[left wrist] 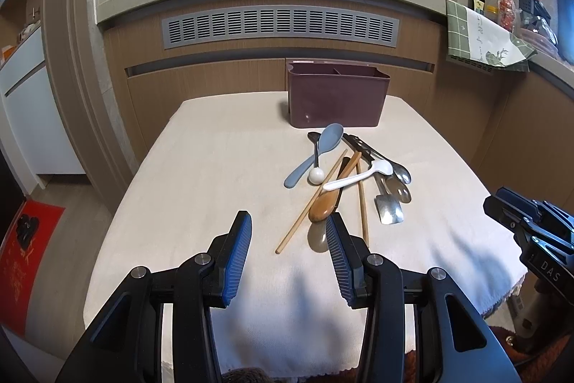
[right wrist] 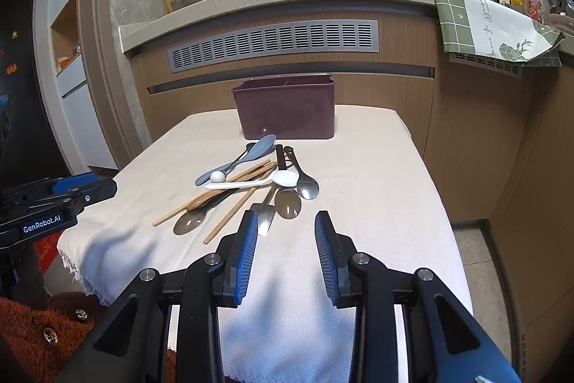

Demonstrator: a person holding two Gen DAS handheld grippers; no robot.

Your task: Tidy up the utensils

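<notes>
Utensils lie in a loose crossed heap on the cloth-covered table point(left wrist: 201, 167), just in front of the maroon caddy point(left wrist: 337, 99), none in it yet. Heap holds: blue spoon point(left wrist: 315, 153), white spoon point(left wrist: 358, 176), wooden spoon point(left wrist: 332, 196), chopsticks point(left wrist: 310, 203), metal spatula point(left wrist: 389, 207), several steel spoons point(left wrist: 400, 174).

Left gripper point(left wrist: 288, 239): jaws apart, nothing between them, hovering over bare cloth at the near edge of the heap. Its right finger sits just beside the wooden spoon's bowl.

Right gripper point(right wrist: 286, 232): jaws wide apart, empty. From its own view the heap lies ahead and slightly left; the spatula blade point(right wrist: 263, 216) is nearest, just beyond the left finger, with a steel spoon point(right wrist: 287, 201) almost centred ahead of the gap.

Key relation: most long axes run roughly from near edge toward the caddy, fanned diagonally. Spatula and steel spoon lie nearly along the right gripper's pointing line, so jaws closing sideways would span a handle crosswise. Judgement: right hand is better placed for the metal pieces, left for the wooden spoon or chopsticks.

Task stage, judged: at the start, first pick not yet made.

Risk: overlapping handles; lifting one may drag its neighbours
</notes>
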